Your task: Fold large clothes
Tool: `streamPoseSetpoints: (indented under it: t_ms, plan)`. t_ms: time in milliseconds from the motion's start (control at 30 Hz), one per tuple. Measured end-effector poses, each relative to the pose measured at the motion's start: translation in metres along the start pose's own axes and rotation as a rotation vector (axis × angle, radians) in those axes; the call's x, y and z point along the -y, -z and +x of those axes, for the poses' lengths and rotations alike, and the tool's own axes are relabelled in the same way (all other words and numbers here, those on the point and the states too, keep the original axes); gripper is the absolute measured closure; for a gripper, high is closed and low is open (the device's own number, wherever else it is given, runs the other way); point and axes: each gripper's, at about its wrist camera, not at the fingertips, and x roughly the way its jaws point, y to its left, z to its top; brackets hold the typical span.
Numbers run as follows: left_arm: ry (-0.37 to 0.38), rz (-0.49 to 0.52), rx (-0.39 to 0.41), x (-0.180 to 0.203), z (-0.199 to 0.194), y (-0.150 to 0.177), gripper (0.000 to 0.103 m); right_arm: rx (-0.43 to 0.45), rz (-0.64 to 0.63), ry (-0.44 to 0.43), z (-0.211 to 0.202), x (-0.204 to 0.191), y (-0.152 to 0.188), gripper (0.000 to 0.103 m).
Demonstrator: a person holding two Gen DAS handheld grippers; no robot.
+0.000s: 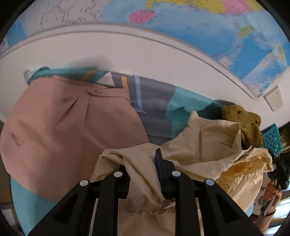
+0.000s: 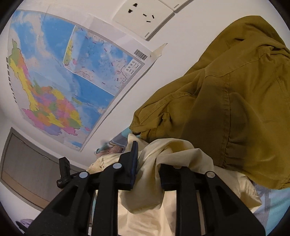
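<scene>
The cream garment lies crumpled on the bed, in front of the wall, and both grippers have a part of it. In the left wrist view, a fold of it with an elastic hem passes between the jaws of the left gripper. The jaws stand close together and pinch this fold. The rest of the cloth spreads to the right, and its gathered edge is at the far right.

In the right wrist view, another fold of the cream garment hangs between the jaws of the right gripper. The cloth fills the gap, but whether the pads press on it I cannot tell.

Just left of the cream garment, in the left view, a pink garment with a button and pleats lies flat. An olive garment is heaped behind the cream one on the right side and touches it; in the left view it shows as a small heap by the wall.

Under all of them is a bedsheet with teal and grey blocks. A teal basket stands at the right edge. On the white wall hang a map and a socket. A person's hand with the other gripper shows at the far right of the left view.
</scene>
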Motion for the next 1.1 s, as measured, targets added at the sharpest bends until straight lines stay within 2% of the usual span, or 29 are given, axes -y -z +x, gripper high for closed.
streamPoseSetpoints:
  t_ms: [100, 133, 167, 200, 300, 400, 500, 567, 600, 633, 700, 733, 767, 800, 867, 933, 1033, 1100]
  plan:
    - [0.003, -0.025, -0.018, -0.006, 0.01, -0.006, 0.084, 0.005, -0.038, 0.01, 0.001, -0.006, 0.001, 0.068]
    - [-0.003, -0.029, -0.024, -0.007, 0.015, -0.007, 0.084, 0.008, -0.048, 0.01, 0.0, -0.008, 0.002, 0.056]
    - [-0.007, -0.028, -0.028, -0.006, 0.019, -0.008, 0.084, 0.012, -0.052, 0.0, -0.001, -0.01, 0.003, 0.04]
    - [-0.01, -0.029, -0.031, -0.006, 0.022, -0.008, 0.084, 0.022, -0.055, -0.007, -0.004, -0.013, 0.005, 0.034]
    - [-0.01, -0.051, -0.046, -0.009, 0.03, -0.011, 0.084, 0.041, -0.144, 0.008, -0.014, -0.028, 0.017, 0.031]
    - [-0.004, -0.069, -0.05, -0.011, 0.036, -0.013, 0.084, -0.001, -0.309, 0.046, -0.01, -0.052, 0.048, 0.031]
    - [-0.001, -0.067, -0.039, -0.009, 0.035, -0.013, 0.082, -0.046, -0.535, 0.19, 0.017, -0.08, 0.08, 0.031]
    - [0.019, -0.084, -0.026, -0.009, 0.031, -0.012, 0.08, -0.087, -0.631, 0.263, 0.042, -0.088, 0.092, 0.031]
    - [0.029, -0.085, -0.018, -0.009, 0.029, -0.011, 0.079, -0.094, -0.693, 0.347, 0.06, -0.089, 0.098, 0.031]
    - [0.041, -0.081, -0.008, -0.009, 0.025, -0.009, 0.076, -0.119, -0.723, 0.383, 0.075, -0.088, 0.1, 0.032]
    - [0.057, -0.083, 0.021, -0.008, 0.016, -0.004, 0.073, -0.132, -0.745, 0.442, 0.094, -0.081, 0.1, 0.053]
    - [0.07, -0.082, 0.039, -0.008, 0.01, 0.001, 0.068, -0.142, -0.732, 0.446, 0.101, -0.075, 0.097, 0.078]
    - [0.084, -0.076, 0.056, -0.007, 0.003, 0.005, 0.064, -0.143, -0.723, 0.436, 0.104, -0.071, 0.093, 0.088]
    - [0.094, -0.069, 0.068, -0.004, -0.003, 0.01, 0.061, -0.133, -0.722, 0.424, 0.103, -0.067, 0.092, 0.092]
    - [0.134, -0.028, 0.107, 0.0, -0.018, 0.019, 0.044, -0.105, -0.724, 0.41, 0.096, -0.069, 0.09, 0.097]
    - [0.129, 0.067, 0.186, 0.009, -0.037, 0.033, 0.036, -0.057, -0.732, 0.389, 0.083, -0.077, 0.088, 0.098]
    - [0.136, 0.23, 0.261, 0.028, -0.055, 0.053, 0.035, 0.026, -0.729, 0.353, 0.065, -0.092, 0.078, 0.098]
    - [0.184, 0.332, 0.254, 0.045, -0.057, 0.066, 0.031, 0.075, -0.712, 0.321, 0.055, -0.103, 0.068, 0.099]
